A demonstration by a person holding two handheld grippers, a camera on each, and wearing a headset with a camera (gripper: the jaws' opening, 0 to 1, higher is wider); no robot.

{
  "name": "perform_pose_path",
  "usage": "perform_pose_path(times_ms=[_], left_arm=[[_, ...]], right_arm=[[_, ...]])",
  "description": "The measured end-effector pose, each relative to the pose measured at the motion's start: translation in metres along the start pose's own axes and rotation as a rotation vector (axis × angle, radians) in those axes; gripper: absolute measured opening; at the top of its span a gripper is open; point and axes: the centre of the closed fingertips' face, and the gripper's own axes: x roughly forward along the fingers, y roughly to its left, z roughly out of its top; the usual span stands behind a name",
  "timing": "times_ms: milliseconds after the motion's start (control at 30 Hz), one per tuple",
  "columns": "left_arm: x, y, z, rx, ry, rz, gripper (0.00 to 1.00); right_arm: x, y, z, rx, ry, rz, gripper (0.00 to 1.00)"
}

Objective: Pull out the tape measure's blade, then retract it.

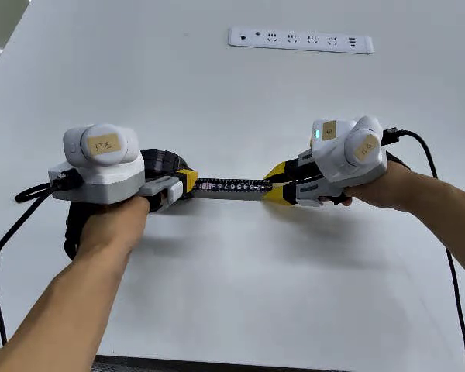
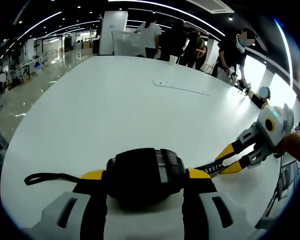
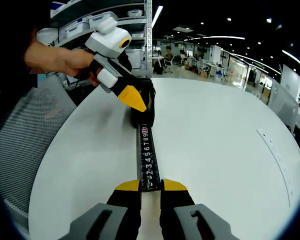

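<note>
Black blade [image 3: 148, 160] numbered 2 to 9, handwritten stickers [image 1: 105, 143] unreadable

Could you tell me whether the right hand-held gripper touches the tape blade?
Touching: the right gripper view shows the right hand-held gripper clamping the blade.

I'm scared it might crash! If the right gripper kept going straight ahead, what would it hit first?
The right gripper is shut on the blade. Straight on, it would run along the blade and probably hit the black case in the left gripper first.
</note>
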Motion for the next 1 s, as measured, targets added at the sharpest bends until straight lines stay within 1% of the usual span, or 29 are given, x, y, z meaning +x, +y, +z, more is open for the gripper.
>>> perform_pose_path(times_ms=[1000], left_arm=[[0.000,0.001,0.000,-0.006,0.005,-0.007,0.56]], right_arm=[[0.022,0.004,0.021,-0.006,-0.019,0.013,0.11]])
